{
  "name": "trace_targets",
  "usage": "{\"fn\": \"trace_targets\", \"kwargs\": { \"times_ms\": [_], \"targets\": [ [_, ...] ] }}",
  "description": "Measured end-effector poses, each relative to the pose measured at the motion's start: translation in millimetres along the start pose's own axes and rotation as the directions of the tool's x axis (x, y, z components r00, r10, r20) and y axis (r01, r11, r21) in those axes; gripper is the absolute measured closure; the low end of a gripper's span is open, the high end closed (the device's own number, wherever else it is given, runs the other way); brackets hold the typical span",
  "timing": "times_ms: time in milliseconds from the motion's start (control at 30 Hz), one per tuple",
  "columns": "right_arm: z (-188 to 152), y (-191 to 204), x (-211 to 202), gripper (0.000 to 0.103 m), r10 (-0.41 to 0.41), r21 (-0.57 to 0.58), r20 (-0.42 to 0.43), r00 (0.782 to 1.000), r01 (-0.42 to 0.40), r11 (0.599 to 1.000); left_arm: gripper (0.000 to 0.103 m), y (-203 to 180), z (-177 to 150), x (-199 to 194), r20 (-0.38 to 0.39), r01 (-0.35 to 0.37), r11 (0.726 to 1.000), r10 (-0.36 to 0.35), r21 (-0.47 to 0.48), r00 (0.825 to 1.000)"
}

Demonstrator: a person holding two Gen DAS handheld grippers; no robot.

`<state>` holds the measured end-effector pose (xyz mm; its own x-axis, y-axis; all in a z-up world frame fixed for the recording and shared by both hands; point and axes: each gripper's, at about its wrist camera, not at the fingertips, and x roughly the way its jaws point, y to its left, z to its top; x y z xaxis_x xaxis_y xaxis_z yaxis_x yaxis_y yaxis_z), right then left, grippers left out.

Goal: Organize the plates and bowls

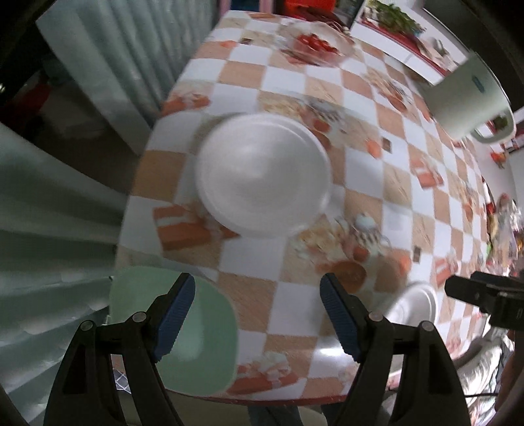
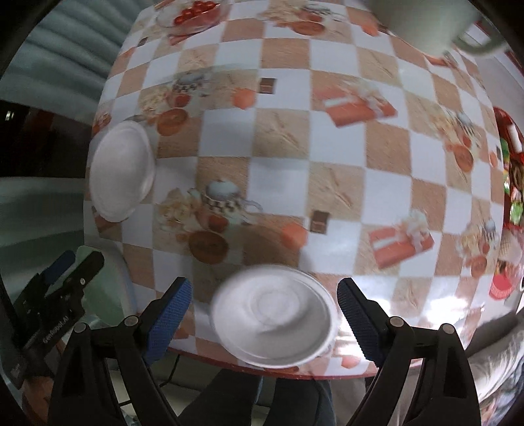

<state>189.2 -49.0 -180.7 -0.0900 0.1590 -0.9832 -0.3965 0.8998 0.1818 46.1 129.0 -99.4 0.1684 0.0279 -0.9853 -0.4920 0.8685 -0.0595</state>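
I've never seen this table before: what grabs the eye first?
The loud orange-and-white checked tablecloth fills both views. On it lie a white plate stack near the far-left edge, a small white bowl at the near edge below the open right claw, and a green square plate at the corner.

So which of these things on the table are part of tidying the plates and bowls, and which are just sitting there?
For the job: white plates, white bowl, green plate.
Just there: white pot, glass bowl of tomatoes.
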Motion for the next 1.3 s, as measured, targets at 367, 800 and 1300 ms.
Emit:
{"fn": "trace_targets", "kwargs": {
  "times_ms": [367,800,1300],
  "targets": [
    [41.0,34.2,18.7,0.0,0.0,-0.046,-0.031,1.0,-0.001,0.999,0.021,42.5,38.4,11.3,-0.008,-0.021,0.995,0.02,-0.101,1.0],
    [90.8,75.0,52.2,0.0,0.015,-0.04,-0.016,1.0,-0.016,0.999,0.021,57.2,75.8,49.2,-0.043,-0.12,0.99,0.117,-0.075,0.992],
    [113.6,103.4,97.3,0.0,-0.039,-0.083,-0.045,0.998,0.035,0.996,0.021,64.7,95.8,95.5,-0.103,-0.151,0.986,0.143,-0.078,0.984]
  ]
}}
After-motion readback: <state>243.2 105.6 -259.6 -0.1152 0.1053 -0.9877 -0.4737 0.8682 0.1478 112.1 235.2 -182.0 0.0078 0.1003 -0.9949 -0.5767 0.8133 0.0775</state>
